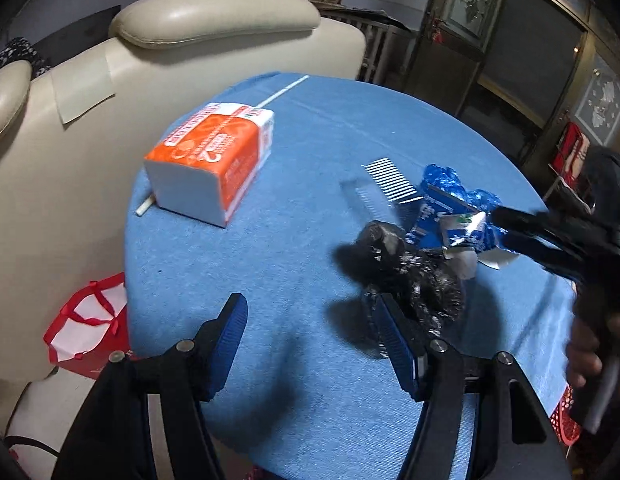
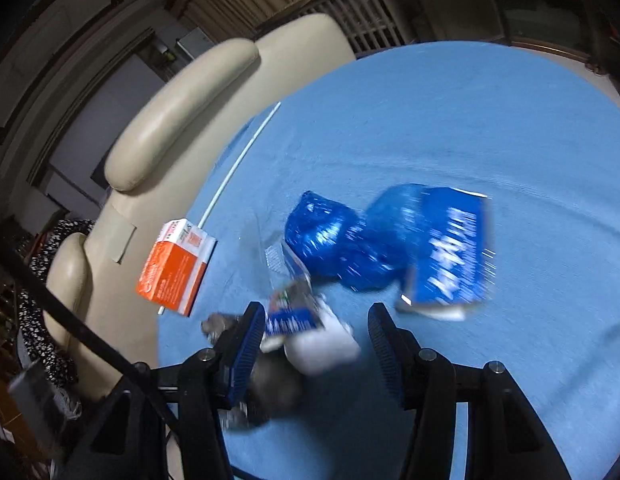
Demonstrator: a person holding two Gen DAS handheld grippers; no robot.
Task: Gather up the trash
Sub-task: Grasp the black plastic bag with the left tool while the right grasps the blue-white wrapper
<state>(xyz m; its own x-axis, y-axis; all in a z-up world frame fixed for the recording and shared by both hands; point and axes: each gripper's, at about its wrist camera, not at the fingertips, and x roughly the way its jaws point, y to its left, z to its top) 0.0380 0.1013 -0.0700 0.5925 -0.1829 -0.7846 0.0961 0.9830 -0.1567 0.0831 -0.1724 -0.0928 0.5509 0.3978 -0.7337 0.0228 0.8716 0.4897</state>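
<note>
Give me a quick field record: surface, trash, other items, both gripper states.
surface: round table with blue cloth
trash: black bag crumpled beside blue wrappers; one wrapper piece lies between the right fingers
other items: orange tissue pack, white comb, white stick running under the pack
left hand-held gripper: open, empty, right finger next to the black bag
right hand-held gripper: open over the wrapper piece, not closed on it
image quality: right wrist view blurred
</note>
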